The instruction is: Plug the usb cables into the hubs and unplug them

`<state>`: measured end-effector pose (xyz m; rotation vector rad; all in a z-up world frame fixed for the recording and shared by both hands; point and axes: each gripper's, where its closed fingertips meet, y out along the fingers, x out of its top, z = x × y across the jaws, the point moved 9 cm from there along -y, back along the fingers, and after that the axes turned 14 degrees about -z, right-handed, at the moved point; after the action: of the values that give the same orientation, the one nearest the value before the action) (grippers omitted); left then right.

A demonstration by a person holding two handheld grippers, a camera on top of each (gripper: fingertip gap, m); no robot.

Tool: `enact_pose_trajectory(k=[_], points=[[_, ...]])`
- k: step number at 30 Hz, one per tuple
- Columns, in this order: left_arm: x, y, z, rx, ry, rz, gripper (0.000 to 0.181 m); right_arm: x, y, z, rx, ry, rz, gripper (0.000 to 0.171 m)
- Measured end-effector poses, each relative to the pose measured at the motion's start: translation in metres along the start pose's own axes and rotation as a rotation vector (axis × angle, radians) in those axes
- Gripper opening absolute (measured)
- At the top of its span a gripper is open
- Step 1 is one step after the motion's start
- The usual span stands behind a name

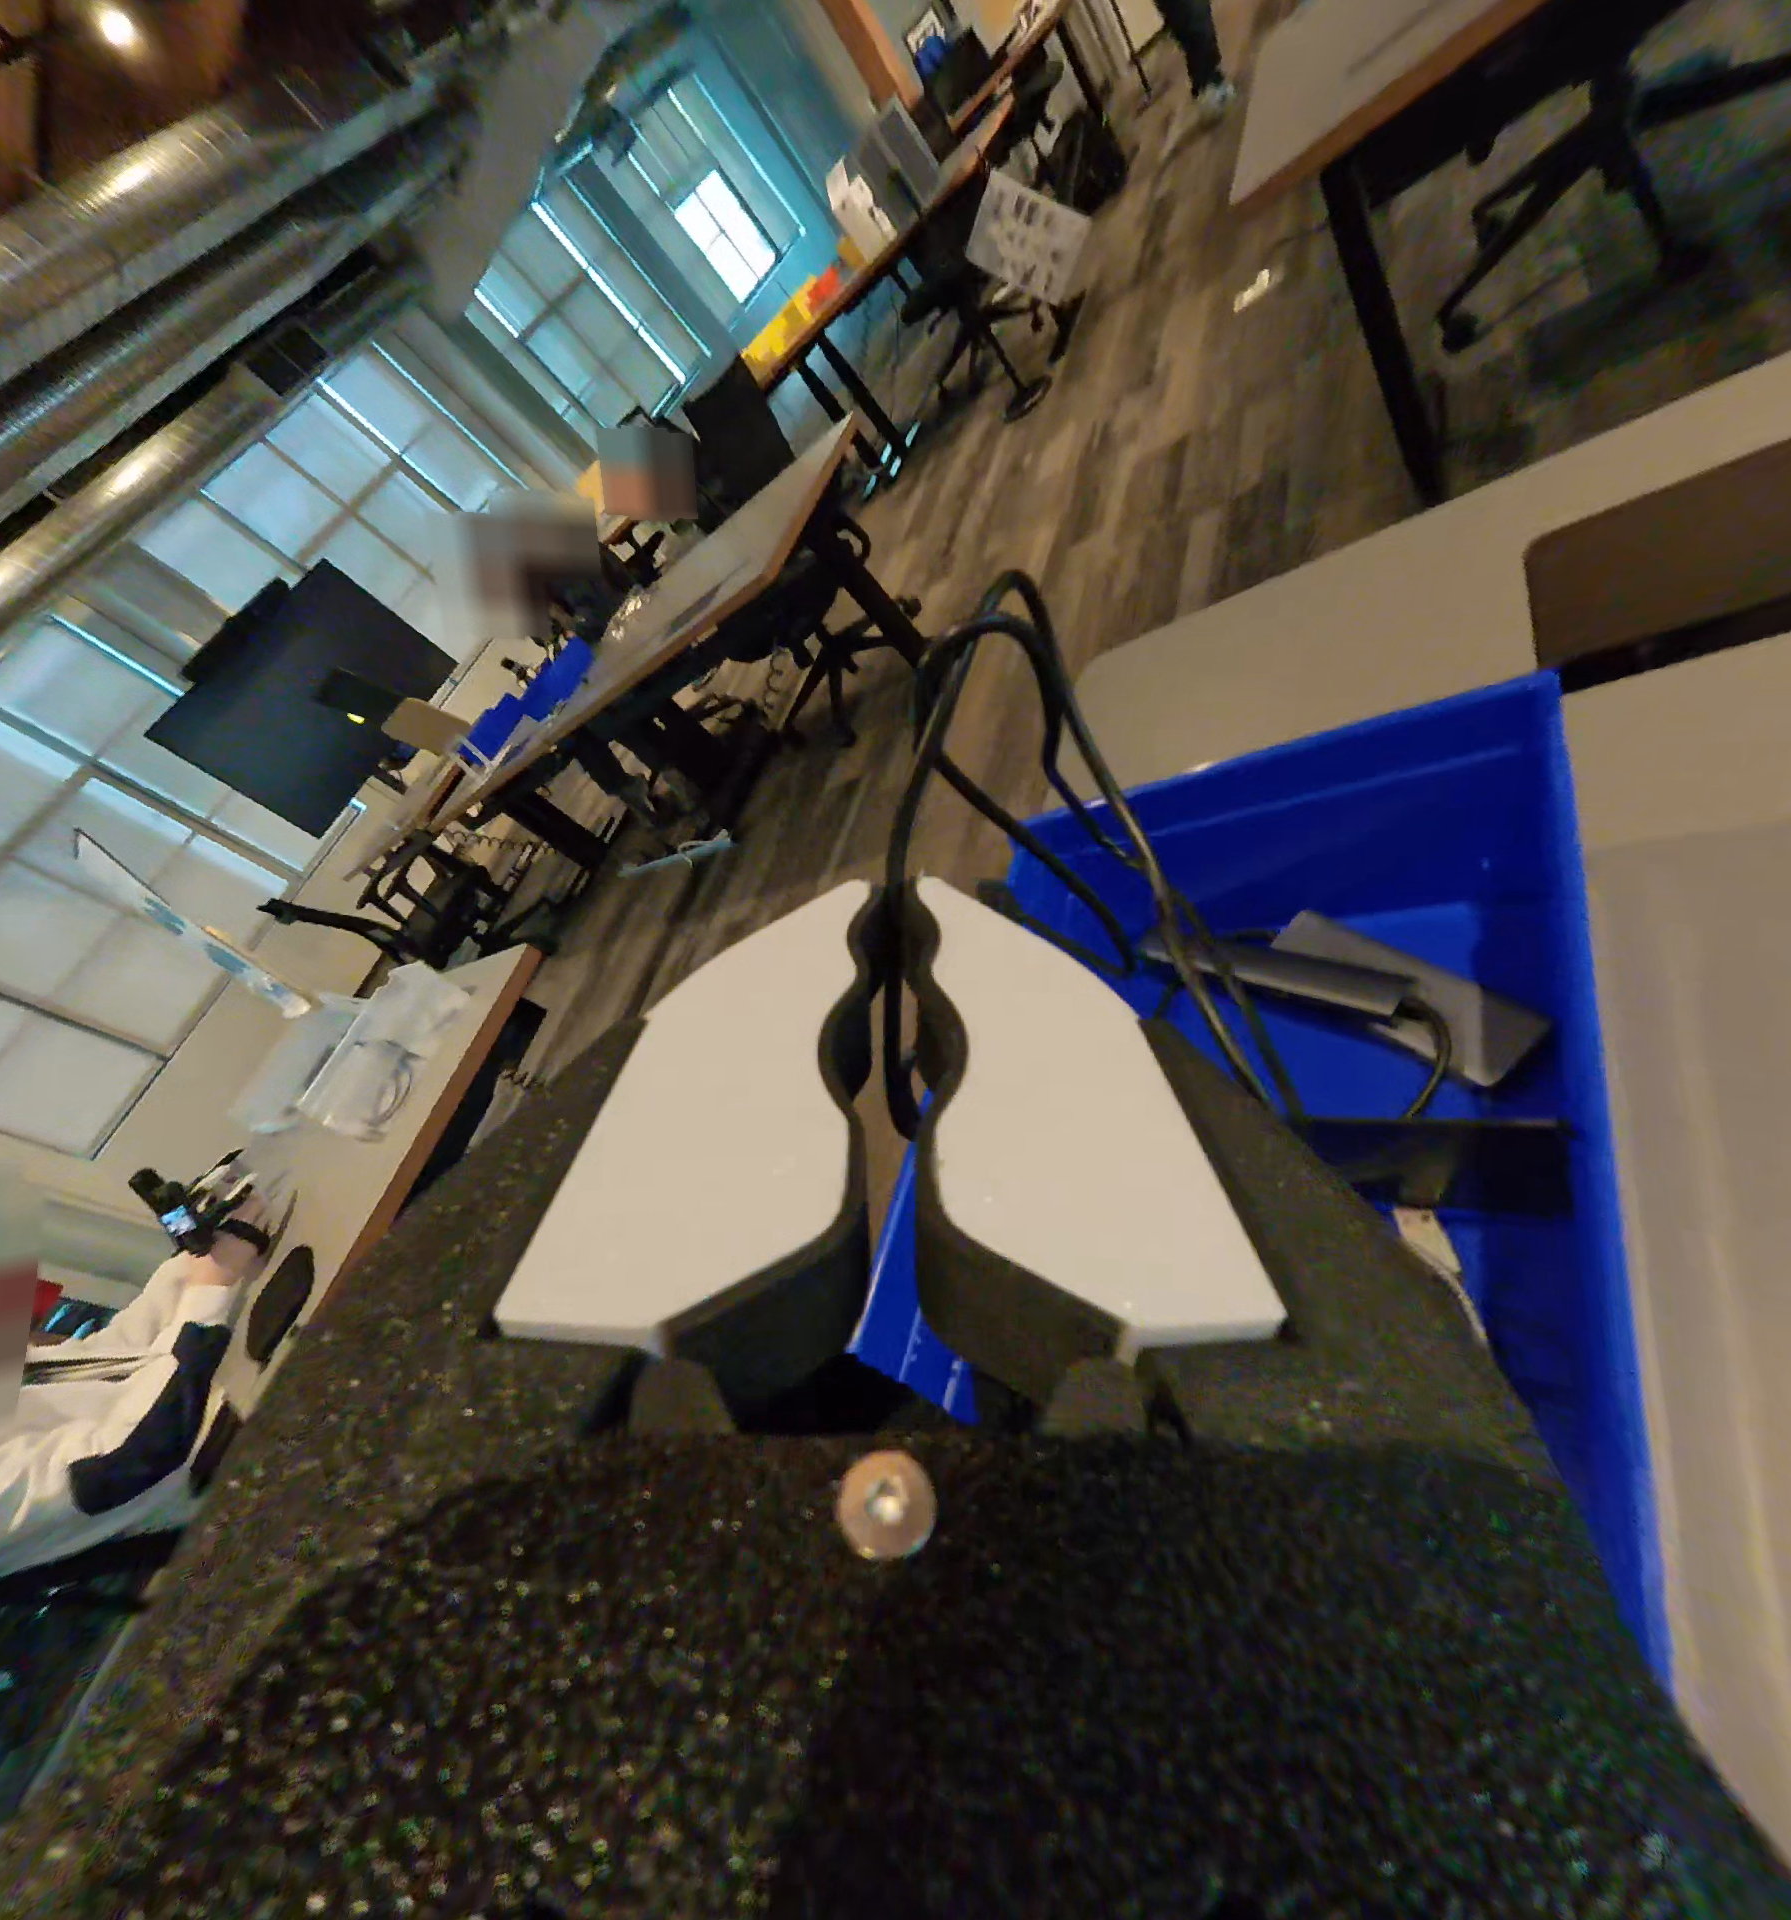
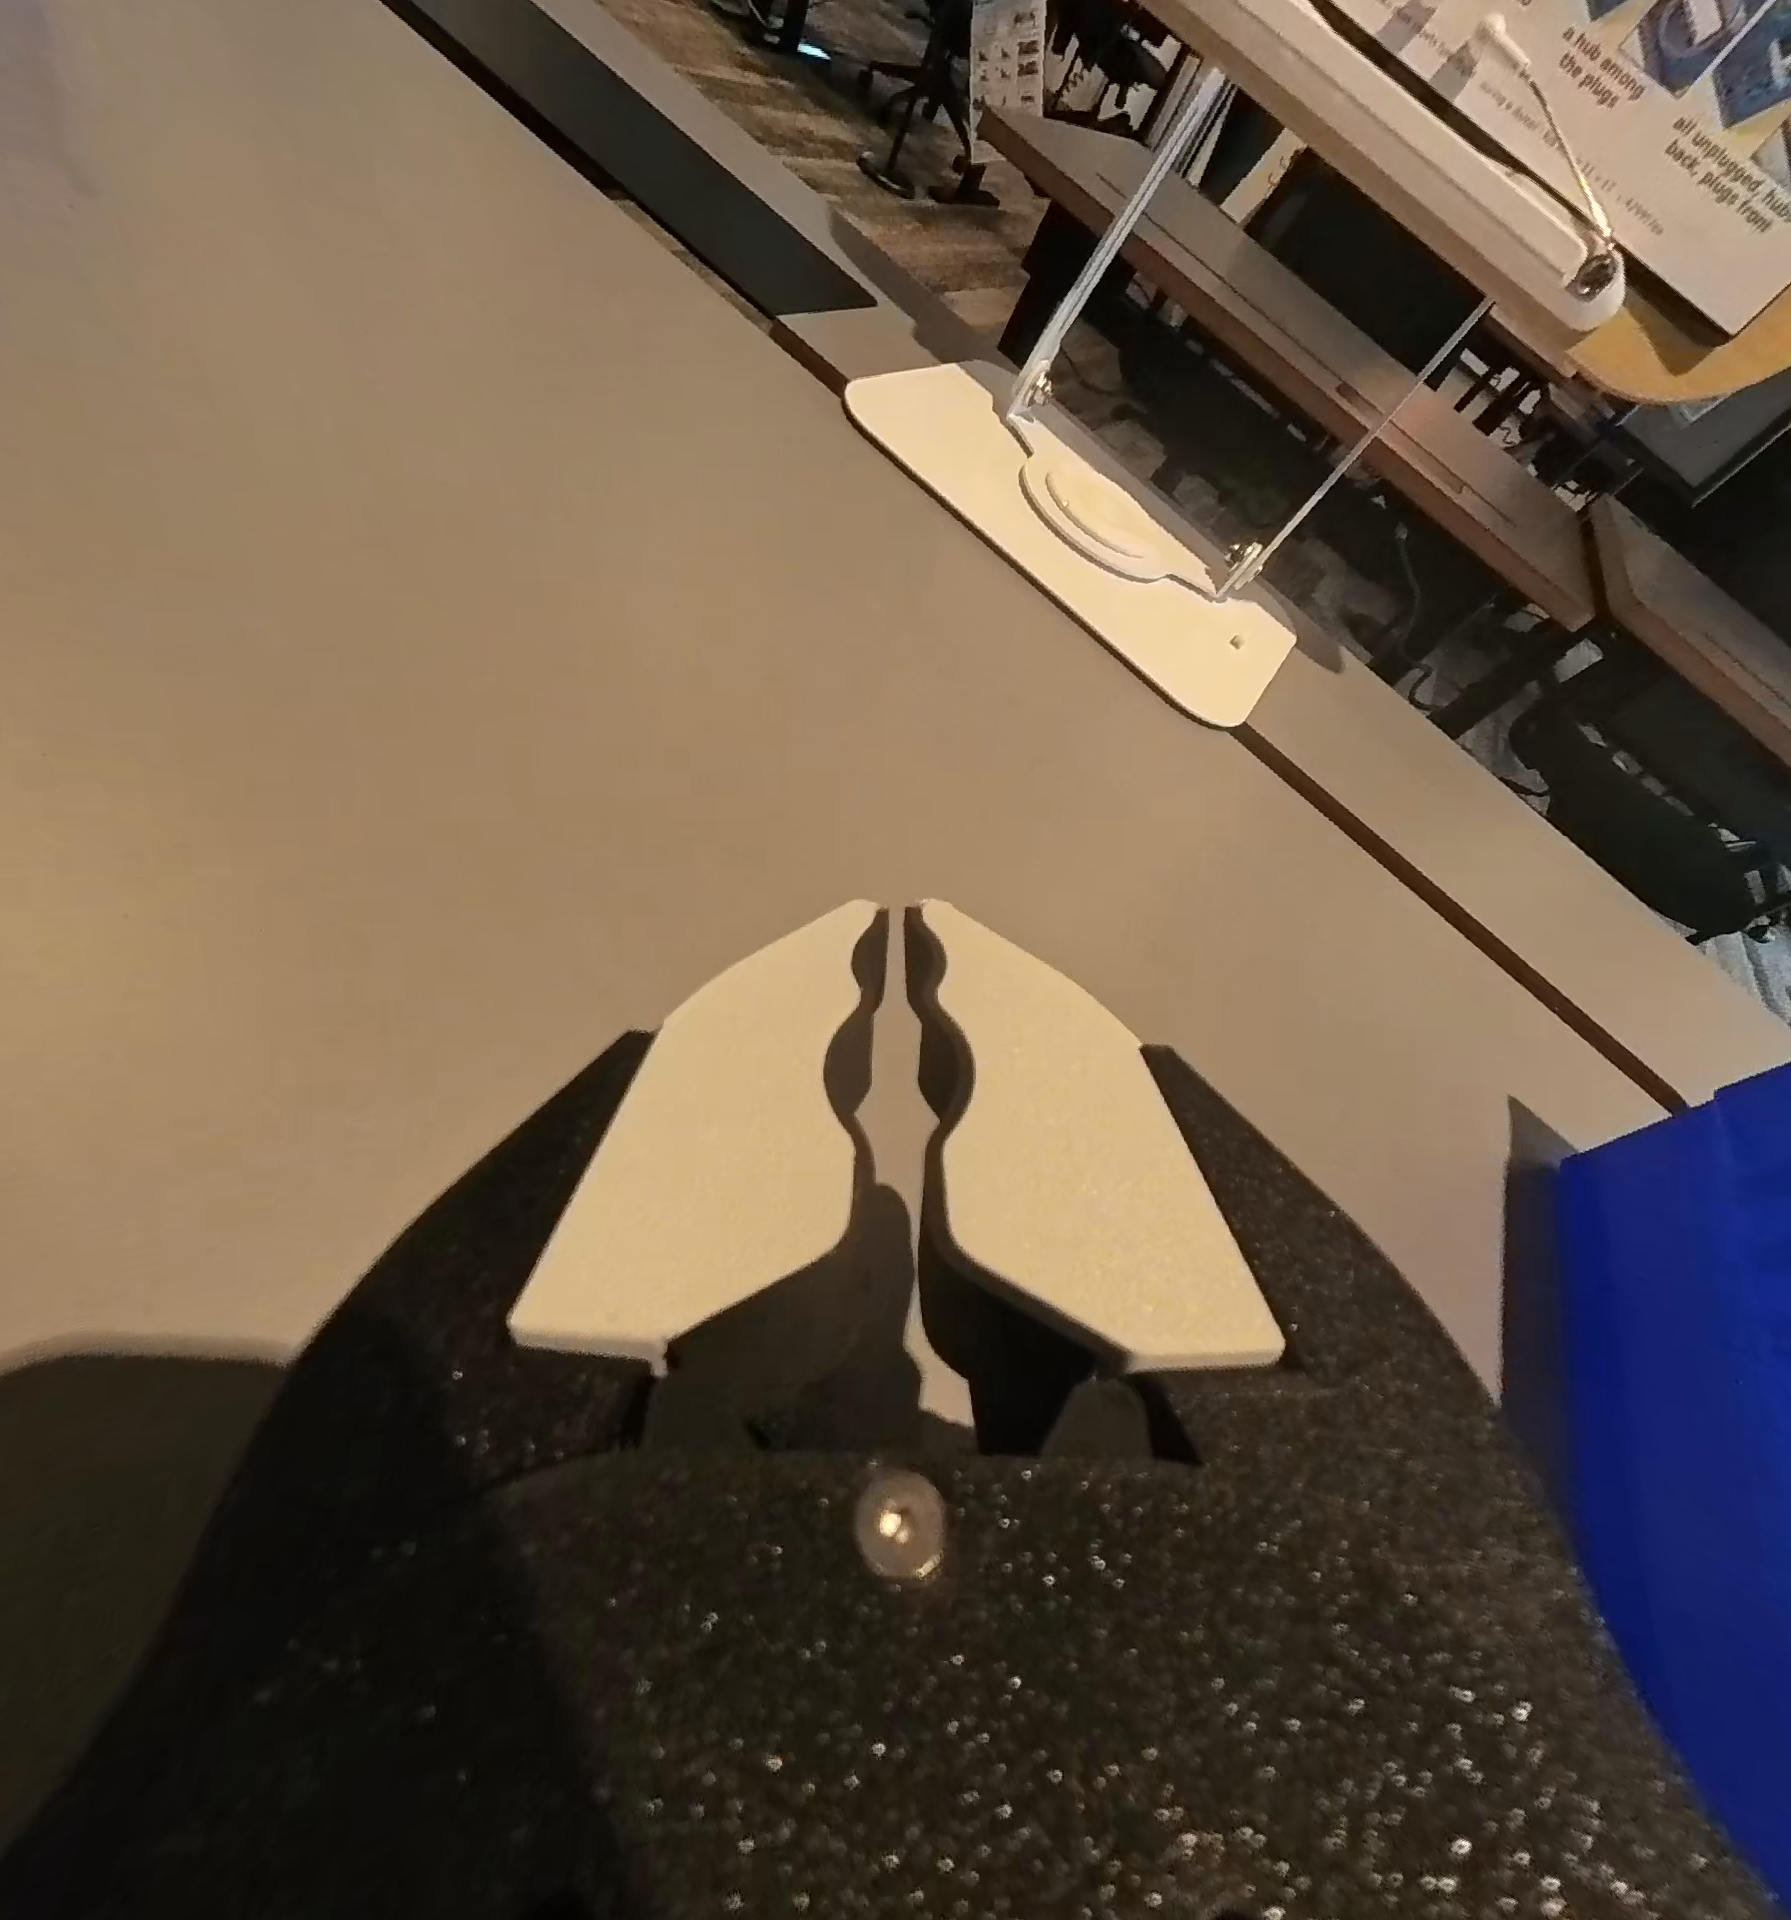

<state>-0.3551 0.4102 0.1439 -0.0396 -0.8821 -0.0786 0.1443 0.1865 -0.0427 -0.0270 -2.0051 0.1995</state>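
Above the blue bin (image 1: 1493, 790), your left gripper (image 1: 896, 894) pinches black usb cables (image 1: 974, 644) trailing right toward the grey hubs (image 1: 1390, 987); your right gripper (image 2: 896, 909) is closed, empty, farther off.

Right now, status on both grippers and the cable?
Left gripper shut on thin black cable, looped above blue plastic bin. Grey slab-shaped hubs in bin. Right gripper shut, empty, over grey table.

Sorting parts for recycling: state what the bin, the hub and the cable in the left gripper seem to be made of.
Bin: looks like moulded plastic, glossy blue, with soft highlights on its smooth walls.
Hub: probably metal, perhaps aluminium, matte grey with crisp flat faces; painted plastic is possible.
Cable: black rubber or vinyl jacket, slightly shiny, bending in loose loops where the left gripper pinches it.
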Motion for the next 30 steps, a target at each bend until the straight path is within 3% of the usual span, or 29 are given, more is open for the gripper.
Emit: enact_pose_trajectory(k=[5, 10, 16, 22, 30], points=[[0.016, -0.011, -0.002, -0.041, -0.085, -0.171, 0.002, 0.000, 0.001, 0.000, 0.004, 0.000, 0.004, 0.003], [0.062, -0.044, -0.015, -0.150, -0.171, -0.431, 0.002, 0.000, 0.002, 0.001, 0.005, -0.004, 0.008, 0.003], [0.105, -0.065, -0.054, -0.339, -0.248, -0.605, 0.002, 0.000, 0.002, 0.001, 0.006, -0.010, 0.010, 0.003], [0.106, -0.058, -0.117, -0.642, -0.442, -0.629, 0.002, 0.000, 0.001, 0.001, 0.009, -0.004, 0.006, 0.003], [0.080, -0.051, -0.206, -0.844, -0.452, -0.540, 0.002, 0.000, 0.002, 0.001, 0.015, -0.001, 0.006, 0.003]])
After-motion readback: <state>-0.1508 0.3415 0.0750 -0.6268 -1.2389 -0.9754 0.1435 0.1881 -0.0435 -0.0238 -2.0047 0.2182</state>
